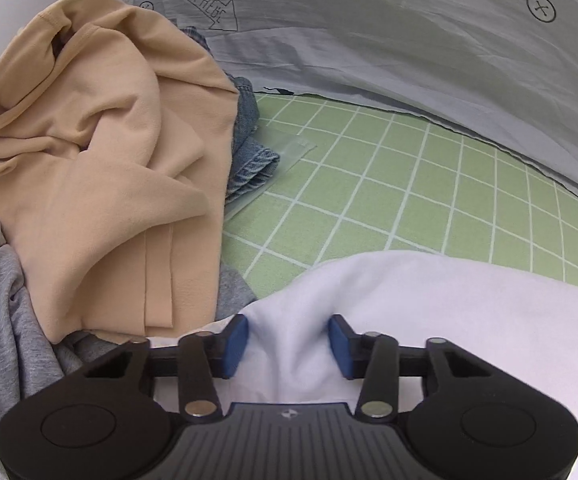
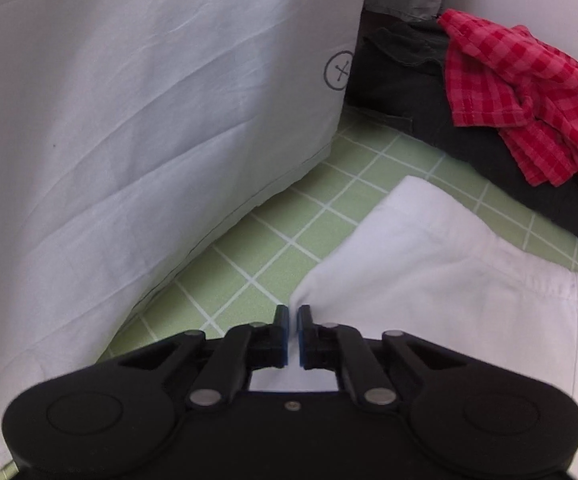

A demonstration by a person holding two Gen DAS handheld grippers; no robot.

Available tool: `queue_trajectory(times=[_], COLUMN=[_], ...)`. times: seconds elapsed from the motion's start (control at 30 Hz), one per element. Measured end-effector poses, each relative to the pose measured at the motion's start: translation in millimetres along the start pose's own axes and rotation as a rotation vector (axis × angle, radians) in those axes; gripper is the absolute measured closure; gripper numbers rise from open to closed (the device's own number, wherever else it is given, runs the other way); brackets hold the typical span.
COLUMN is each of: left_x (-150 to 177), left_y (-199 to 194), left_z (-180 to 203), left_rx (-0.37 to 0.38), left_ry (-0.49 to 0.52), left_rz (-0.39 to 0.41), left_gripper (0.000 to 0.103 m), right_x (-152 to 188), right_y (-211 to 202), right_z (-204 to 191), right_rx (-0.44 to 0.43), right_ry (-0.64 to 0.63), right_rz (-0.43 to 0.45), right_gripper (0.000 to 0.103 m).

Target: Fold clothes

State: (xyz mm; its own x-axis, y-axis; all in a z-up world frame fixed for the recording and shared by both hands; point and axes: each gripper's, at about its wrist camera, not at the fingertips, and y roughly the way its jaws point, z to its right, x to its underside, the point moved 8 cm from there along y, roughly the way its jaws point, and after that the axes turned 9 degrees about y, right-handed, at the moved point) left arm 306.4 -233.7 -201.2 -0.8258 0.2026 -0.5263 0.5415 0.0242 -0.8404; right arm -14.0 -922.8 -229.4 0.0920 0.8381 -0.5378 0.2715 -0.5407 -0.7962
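Observation:
A white garment (image 1: 449, 312) lies on the green grid mat (image 1: 389, 184). In the left wrist view my left gripper (image 1: 287, 340) stands open, its blue pads (image 1: 236, 344) on either side of a raised fold of the white cloth. In the right wrist view the same white garment (image 2: 449, 288) spreads to the right. My right gripper (image 2: 293, 328) is shut on its edge, with a thin strip of cloth pinched between the pads.
A tan garment (image 1: 101, 168) is heaped at left over blue jeans (image 1: 249, 156) and a grey garment (image 1: 1, 292). A pale backdrop sheet (image 2: 149, 100) hangs behind the mat (image 2: 249, 264). At far right a red checked shirt (image 2: 529, 100) lies on dark clothing (image 2: 429, 120).

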Motion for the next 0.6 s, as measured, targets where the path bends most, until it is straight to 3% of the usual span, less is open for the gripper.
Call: queue_trajectory(times=[0.07,0.1,0.2,0.33,0.4,0.43,0.5,0.53,0.6], left_x=[0,1,-14,-44,-53,-55,-55,-52,-47], left_y=[-1,-2,-16,-31,-24,-17,-17,-22,-33], left_z=[0,-1,1,10,14,15,16,16,15], left_rx=[-0.009,-0.013,-0.002,-0.011,-0.026,-0.037,-0.038,-0.029,-0.011], left_ry=[-0.016,-0.025,-0.071,-0.058,-0.067,-0.077,-0.089,-0.092,-0.098], left_rz=[0.008,0.012,0.080,0.180,0.176,0.153,0.145,0.158,0.183], left_gripper=[0.083,0.087,0.092,0.094,0.094,0.090,0.082,0.078,0.056], right_x=[-4,-8,-21,-41,-46,-47,-47,-46,-39], right_y=[-2,-4,-16,-25,-24,-21,-21,-25,-45], right_z=[-2,-3,-6,-21,-30,-34,-39,-39,-32], right_rx=[-0.016,-0.031,-0.060,-0.109,-0.133,-0.147,-0.118,-0.117,-0.158], right_ry=[-0.017,-0.011,0.018,0.000,-0.022,-0.034,-0.109,-0.141,-0.194], right_rz=[0.009,0.016,0.049,0.108,0.117,0.111,0.116,0.126,0.139], right_gripper=[0.102,0.102,0.102,0.102,0.102,0.100,0.078,0.060,0.051])
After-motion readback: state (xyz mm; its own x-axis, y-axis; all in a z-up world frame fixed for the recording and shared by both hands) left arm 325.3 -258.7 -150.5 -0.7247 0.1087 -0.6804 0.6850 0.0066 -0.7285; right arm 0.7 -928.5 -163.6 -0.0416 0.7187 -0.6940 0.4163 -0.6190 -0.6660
